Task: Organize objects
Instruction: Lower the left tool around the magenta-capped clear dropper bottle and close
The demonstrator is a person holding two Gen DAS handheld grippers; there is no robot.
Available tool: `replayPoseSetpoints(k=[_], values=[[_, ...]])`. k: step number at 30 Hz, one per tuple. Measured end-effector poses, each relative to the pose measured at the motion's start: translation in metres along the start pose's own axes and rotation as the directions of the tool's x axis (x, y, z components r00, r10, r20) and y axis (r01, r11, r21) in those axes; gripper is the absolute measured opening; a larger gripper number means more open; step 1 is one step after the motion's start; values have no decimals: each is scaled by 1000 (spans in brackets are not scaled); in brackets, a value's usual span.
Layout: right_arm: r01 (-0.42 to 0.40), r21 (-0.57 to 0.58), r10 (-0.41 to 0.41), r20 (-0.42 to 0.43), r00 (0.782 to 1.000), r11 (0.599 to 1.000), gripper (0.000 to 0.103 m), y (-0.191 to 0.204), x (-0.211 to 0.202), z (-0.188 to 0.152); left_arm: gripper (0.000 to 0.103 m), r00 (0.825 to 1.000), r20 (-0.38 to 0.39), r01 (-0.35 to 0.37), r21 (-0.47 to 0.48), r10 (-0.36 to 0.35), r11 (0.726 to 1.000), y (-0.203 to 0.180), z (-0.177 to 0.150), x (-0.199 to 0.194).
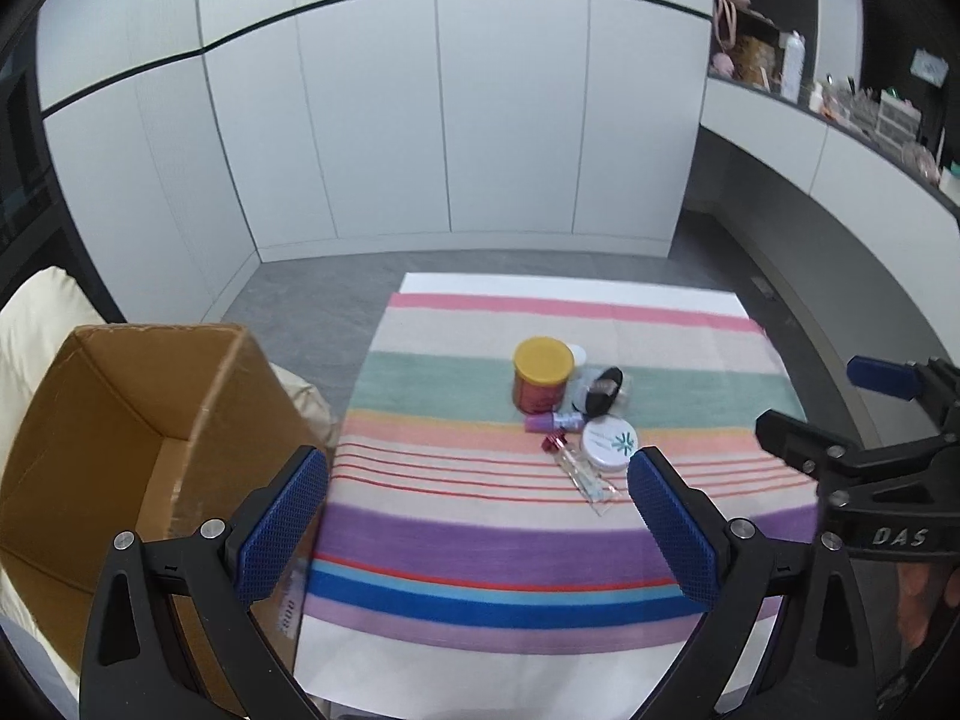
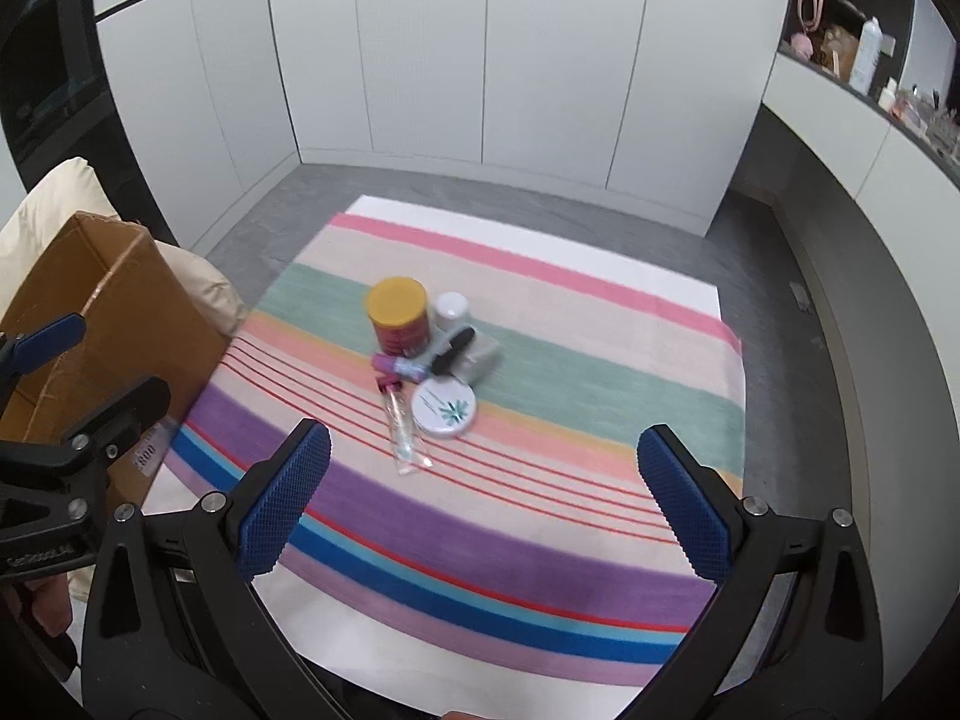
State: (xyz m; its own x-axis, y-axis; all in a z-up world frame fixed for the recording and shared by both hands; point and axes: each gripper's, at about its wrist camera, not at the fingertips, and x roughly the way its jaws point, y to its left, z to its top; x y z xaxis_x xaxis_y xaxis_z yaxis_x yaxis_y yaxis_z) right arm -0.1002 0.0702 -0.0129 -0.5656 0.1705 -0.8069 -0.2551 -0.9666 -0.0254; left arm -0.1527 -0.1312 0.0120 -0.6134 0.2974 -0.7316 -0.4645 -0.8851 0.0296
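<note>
A striped cloth [image 1: 540,540] is seen spread over a table, with grey floor beyond its far edge. Near the middle of the cloth, a small cluster of objects is gathered. A yellow-lidded jar [image 2: 399,317] stands upright at the far left of the cluster, on the green stripe. A small white-capped pot [image 2: 451,310] is set just beside it on the right. A black brush-like item [image 2: 454,349] lies tilted on a clear packet, in front of the pot. A purple tube [image 2: 399,365] lies on its side, touching the front of the jar. A round white compact [image 2: 444,407] with a green mark lies flat, nearer the front edge. A clear packet with a red cap [image 2: 403,426] lies just left of the compact, across the thin red lines.

An open cardboard box [image 1: 126,438] is placed off the cloth's left edge, against a cream cushion [image 1: 36,324].

The left gripper [image 1: 477,531] is held above the front of the cloth, fingers spread wide, nothing between them. The right gripper [image 2: 483,504] is likewise spread wide and empty.
</note>
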Motion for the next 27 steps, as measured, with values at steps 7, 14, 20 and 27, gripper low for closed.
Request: replayPoseSetpoints(k=[7,14,20,27], values=[[10,37,-8,-61,998,999,103,-19,21,-12,78,997,-70,26,1,-26,1000,-11,-8,30],[13,27,-10,-129,992,1000,95,-23,71,-26,70,984,-173,39,-22,-43,999,-33,-18,84],[18,-37,-24,-156,988,999,90,-25,112,-34,56,966,-252,51,-45,-61,998,-51,-34,142],[26,-33,-31,-169,985,999,85,-39,148,-36,55,954,-287,63,-102,-90,993,-66,-44,192]])
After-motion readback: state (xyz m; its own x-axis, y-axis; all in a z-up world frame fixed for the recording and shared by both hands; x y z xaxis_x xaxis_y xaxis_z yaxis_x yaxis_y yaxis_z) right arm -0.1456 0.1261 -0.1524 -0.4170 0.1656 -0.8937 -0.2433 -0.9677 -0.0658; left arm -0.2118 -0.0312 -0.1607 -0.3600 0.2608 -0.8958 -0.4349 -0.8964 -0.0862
